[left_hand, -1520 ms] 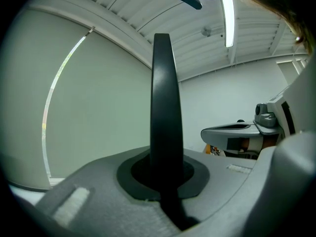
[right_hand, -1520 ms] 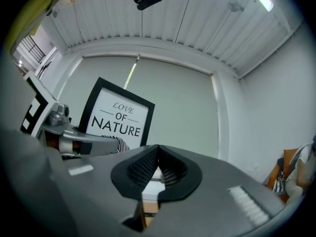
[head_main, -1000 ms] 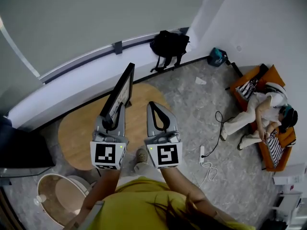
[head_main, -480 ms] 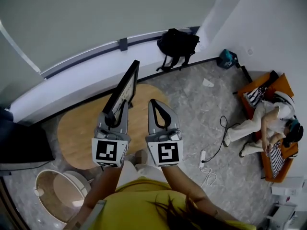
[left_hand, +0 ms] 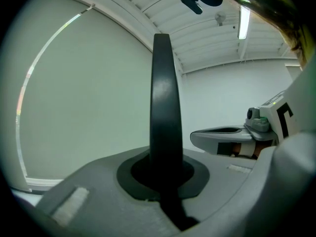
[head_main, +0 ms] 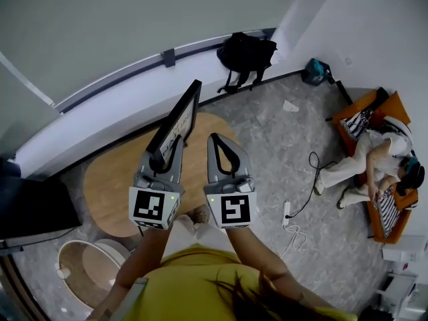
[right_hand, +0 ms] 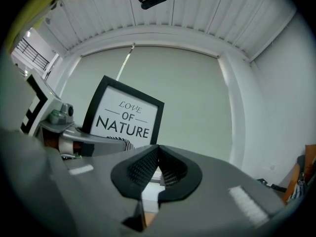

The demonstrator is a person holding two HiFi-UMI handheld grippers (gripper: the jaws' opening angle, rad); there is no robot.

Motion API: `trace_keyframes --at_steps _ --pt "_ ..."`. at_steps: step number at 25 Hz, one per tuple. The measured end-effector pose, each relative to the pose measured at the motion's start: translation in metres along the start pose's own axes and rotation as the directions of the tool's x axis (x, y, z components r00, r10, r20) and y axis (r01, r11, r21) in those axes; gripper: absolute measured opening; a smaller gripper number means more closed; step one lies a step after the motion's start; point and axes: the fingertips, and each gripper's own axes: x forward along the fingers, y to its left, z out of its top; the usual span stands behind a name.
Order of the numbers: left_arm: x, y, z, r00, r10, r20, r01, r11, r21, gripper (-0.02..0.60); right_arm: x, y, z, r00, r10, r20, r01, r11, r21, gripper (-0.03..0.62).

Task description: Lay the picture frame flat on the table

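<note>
- Currently the left tool [head_main: 162, 158] pinches the picture frame [head_main: 179, 116] by one edge, upright in the air above the wooden tabletop [head_main: 110, 182]; the right tool [head_main: 218, 144] is pressed together, empty.
- With one narrow grip, the frame may pivot or slip when tilted.
- Lowered too steeply, a corner may strike and skid.

It looked like a lounge corner of an office or studio. A pale roller blind [head_main: 100, 32] covered a curved far wall. An oval wooden tabletop [head_main: 110, 179] stood on a speckled grey floor [head_main: 281, 152]. At the right a person [head_main: 364, 159] sat on an orange sofa [head_main: 390, 107], and a black backpack [head_main: 246, 52] leaned against the far wall under a slatted white ceiling [right_hand: 173, 9].
</note>
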Motion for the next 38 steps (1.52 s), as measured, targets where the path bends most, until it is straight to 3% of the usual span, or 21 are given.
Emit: trace_keyframes --at_steps 10,15,20,29,38 --pt "0.025 -0.010 -0.030 0.984 -0.177 -0.026 0.176 0.984 -0.017 0.009 0.013 -0.013 -0.040 0.997 -0.058 -0.057 0.060 0.998 0.023 0.002" --pt "0.042 -0.015 -0.059 0.962 -0.265 -0.057 0.262 0.964 -0.053 0.009 0.016 -0.021 -0.074 0.991 -0.076 -0.112 0.080 0.996 0.030 0.016" --pt "0.061 -0.024 -0.092 0.930 -0.363 -0.061 0.356 0.928 -0.107 0.009 0.016 -0.034 -0.112 0.981 -0.102 -0.163 0.111 0.993 0.046 0.048" --pt "0.062 -0.045 -0.134 0.798 -0.602 -0.019 0.594 0.792 -0.142 0.009 0.005 -0.037 -0.164 0.967 -0.097 -0.234 0.114 0.992 0.061 0.114" --pt "0.036 -0.043 -0.175 0.643 -0.764 -0.061 0.747 0.642 -0.171 0.009 -0.002 -0.009 -0.198 0.966 0.008 -0.260 0.028 0.990 0.135 0.164"
